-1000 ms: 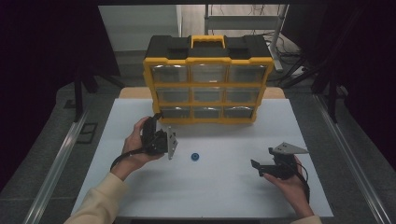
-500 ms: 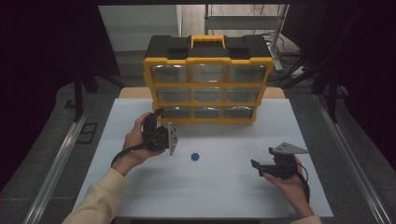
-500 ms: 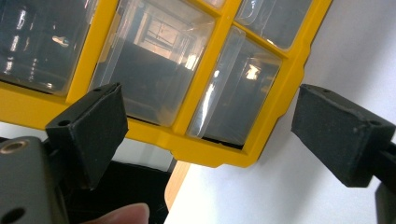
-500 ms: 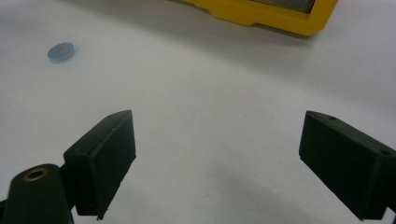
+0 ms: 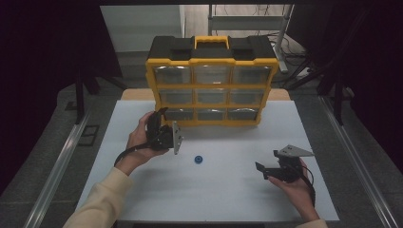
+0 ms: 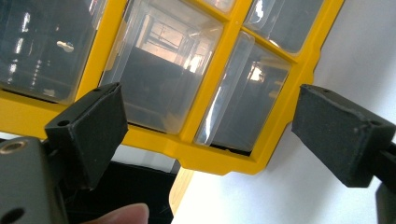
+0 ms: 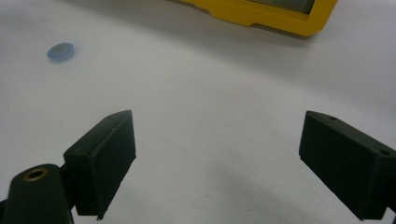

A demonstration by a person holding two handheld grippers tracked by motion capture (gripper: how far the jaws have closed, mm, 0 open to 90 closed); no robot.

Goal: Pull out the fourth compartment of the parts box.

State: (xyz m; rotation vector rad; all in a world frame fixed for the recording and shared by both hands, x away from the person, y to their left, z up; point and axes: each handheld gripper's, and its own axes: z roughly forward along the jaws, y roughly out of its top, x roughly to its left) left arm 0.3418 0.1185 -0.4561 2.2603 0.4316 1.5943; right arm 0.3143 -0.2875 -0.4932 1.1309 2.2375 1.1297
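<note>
A yellow and black drawer organizer (image 5: 212,61) with clear drawers stands at the back of the white table (image 5: 223,194). My left gripper (image 5: 159,118) is raised just in front of its bottom-left drawer, and its jaws stand wide apart. In the left gripper view that gripper (image 6: 210,126) frames clear drawers (image 6: 163,79) and the yellow frame (image 6: 224,165), touching neither. A small blue disc (image 5: 198,159) lies on the table between the hands. My right gripper (image 5: 264,171) rests low at the right, open and pointing left; in the right gripper view it (image 7: 219,163) holds nothing, with the blue disc (image 7: 60,50) far off.
Metal rails (image 5: 62,161) run along both sides of the table. Dark stands and cables sit behind the organizer. Bare white tabletop (image 7: 196,88) lies between the right gripper and the organizer's yellow base (image 7: 280,18).
My left gripper has crept a little up and toward the organizer's bottom-left drawer. The right gripper and the blue disc have stayed put.
</note>
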